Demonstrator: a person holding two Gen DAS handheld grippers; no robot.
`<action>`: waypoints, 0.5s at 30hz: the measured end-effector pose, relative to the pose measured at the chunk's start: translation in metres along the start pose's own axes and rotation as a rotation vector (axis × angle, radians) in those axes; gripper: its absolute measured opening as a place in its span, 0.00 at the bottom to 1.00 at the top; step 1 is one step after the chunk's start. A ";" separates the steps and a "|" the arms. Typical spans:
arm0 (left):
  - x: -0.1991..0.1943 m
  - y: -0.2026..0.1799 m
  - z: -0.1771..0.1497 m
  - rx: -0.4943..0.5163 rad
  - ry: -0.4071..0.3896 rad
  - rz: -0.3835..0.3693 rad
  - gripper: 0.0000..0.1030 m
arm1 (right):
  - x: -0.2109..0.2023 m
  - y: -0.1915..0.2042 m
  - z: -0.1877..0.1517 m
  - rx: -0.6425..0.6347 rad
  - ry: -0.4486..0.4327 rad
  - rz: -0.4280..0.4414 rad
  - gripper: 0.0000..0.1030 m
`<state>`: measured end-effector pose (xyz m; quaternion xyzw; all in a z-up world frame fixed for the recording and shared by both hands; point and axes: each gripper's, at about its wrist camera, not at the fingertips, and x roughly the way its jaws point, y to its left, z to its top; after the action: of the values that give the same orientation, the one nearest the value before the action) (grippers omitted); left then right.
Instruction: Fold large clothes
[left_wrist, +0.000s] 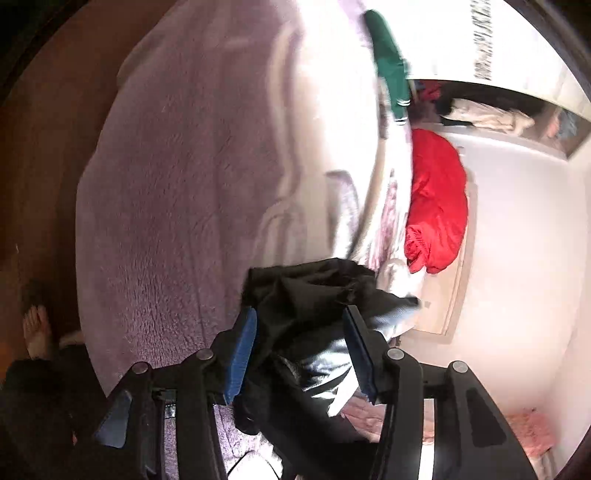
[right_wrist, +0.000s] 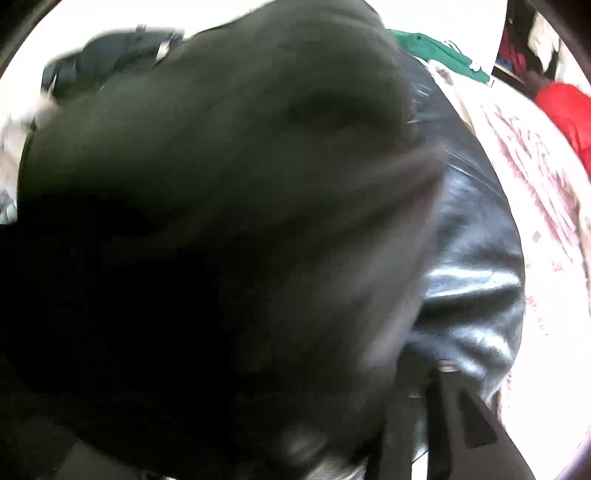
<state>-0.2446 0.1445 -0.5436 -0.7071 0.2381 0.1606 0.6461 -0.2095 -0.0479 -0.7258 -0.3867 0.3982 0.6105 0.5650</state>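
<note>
A black garment (left_wrist: 306, 295) with a shiny, leather-like part hangs bunched between the blue pads (left_wrist: 240, 354) of my left gripper (left_wrist: 300, 350). The jaws stand apart and the cloth lies loosely in the gap, not pinched. In the right wrist view the same black garment (right_wrist: 221, 184) fills nearly the whole picture, blurred, with its glossy part (right_wrist: 472, 258) to the right. Of my right gripper only one black finger arm (right_wrist: 465, 413) shows at the bottom right. Its fingertips are hidden under the cloth.
A pale lilac fleece blanket (left_wrist: 177, 184) covers the bed on the left. A red garment (left_wrist: 439, 199) and a green one (left_wrist: 388, 62) lie by a white surface (left_wrist: 517, 221). A shelf with clothes (left_wrist: 480, 110) is behind. A person's bare foot (left_wrist: 35, 328) stands on the brown floor.
</note>
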 end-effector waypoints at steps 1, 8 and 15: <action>-0.004 -0.012 0.005 0.036 -0.002 0.002 0.45 | -0.003 0.011 0.000 -0.023 0.010 -0.016 0.76; 0.033 -0.102 -0.008 0.422 0.098 0.082 0.45 | -0.069 0.035 -0.035 -0.011 0.106 -0.080 0.78; 0.135 -0.149 -0.026 0.702 0.233 0.227 0.39 | -0.189 -0.024 -0.032 0.465 -0.013 0.216 0.78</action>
<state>-0.0533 0.1090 -0.4879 -0.4255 0.4270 0.0584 0.7957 -0.1731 -0.1484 -0.5647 -0.1976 0.5631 0.5619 0.5729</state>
